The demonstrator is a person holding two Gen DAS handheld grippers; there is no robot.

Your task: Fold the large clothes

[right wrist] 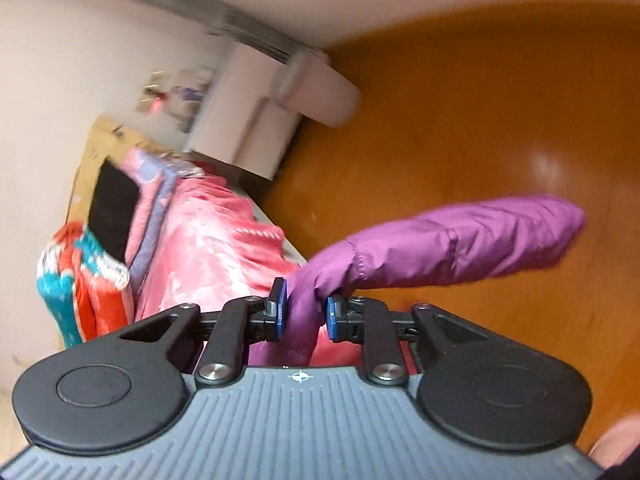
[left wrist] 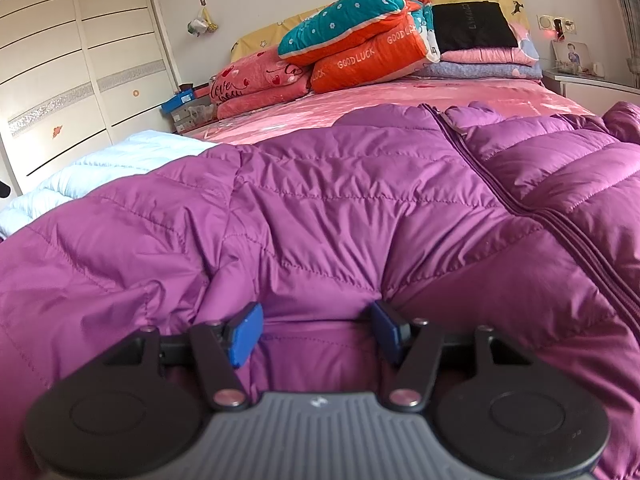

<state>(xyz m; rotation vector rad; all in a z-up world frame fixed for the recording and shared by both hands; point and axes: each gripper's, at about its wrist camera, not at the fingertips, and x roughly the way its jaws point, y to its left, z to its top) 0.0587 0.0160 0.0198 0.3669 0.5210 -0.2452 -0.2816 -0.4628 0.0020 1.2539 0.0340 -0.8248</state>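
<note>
A purple quilted puffer jacket (left wrist: 340, 208) lies spread over the pink bed, zipper (left wrist: 520, 200) running up its right side. My left gripper (left wrist: 318, 330) is open, its blue pads (left wrist: 245, 334) pressed against the jacket's near edge with fabric bulging between them. In the right wrist view, which is rolled sideways and blurred, my right gripper (right wrist: 305, 314) is shut on the jacket's purple sleeve (right wrist: 460, 242). The sleeve sticks out past the fingers, lifted in the air over the orange floor.
A pink bed sheet (left wrist: 400, 108) carries stacked quilts and pillows (left wrist: 360, 48) at the headboard. A white quilted item (left wrist: 100, 168) lies at the left. A white wardrobe (left wrist: 72, 60) stands left, a nightstand (left wrist: 588, 80) right. Orange wood floor (right wrist: 500, 100) lies beside the bed.
</note>
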